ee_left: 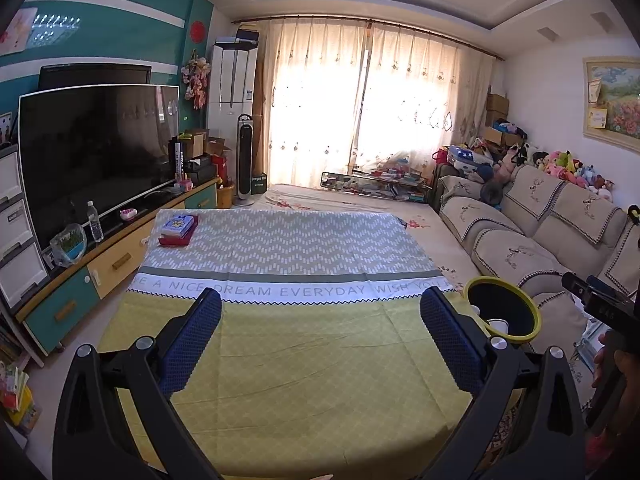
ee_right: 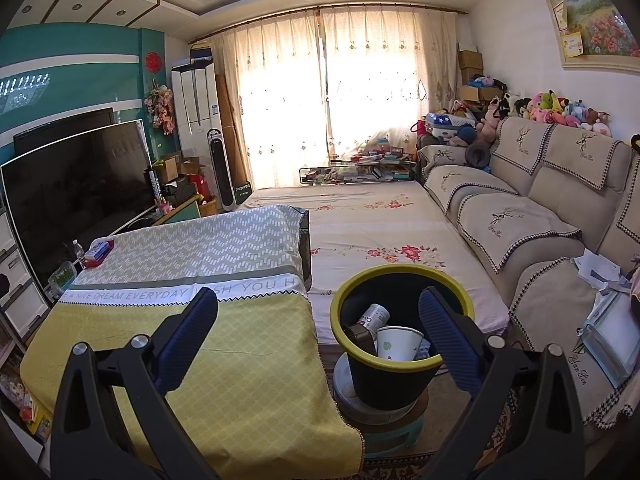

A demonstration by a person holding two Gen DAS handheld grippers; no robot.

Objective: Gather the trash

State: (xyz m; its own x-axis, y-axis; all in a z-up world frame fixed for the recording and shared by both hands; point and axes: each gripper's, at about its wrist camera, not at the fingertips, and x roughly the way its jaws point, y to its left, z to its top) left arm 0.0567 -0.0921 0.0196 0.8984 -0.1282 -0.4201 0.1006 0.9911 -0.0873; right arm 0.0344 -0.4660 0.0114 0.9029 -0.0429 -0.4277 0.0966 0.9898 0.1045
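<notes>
Paper cup (ee_right: 398, 343) inside bin (ee_right: 356, 376)

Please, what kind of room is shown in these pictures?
Most likely a home living room: a large TV on a low cabinet, a sofa with soft toys along its back, and a curtained window.

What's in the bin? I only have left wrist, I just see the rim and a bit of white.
Observer: Right wrist looks into the trash bin: a white paper cup lies inside.
Operator: Anything else in it?
Observer: A white can with dark print, tilted behind the cup.
Operator: Bin on the floor?
Observer: No, it stands on a round tin atop a teal stool.
Operator: Right gripper holding anything?
Observer: No, right gripper jaws open, empty.
</notes>
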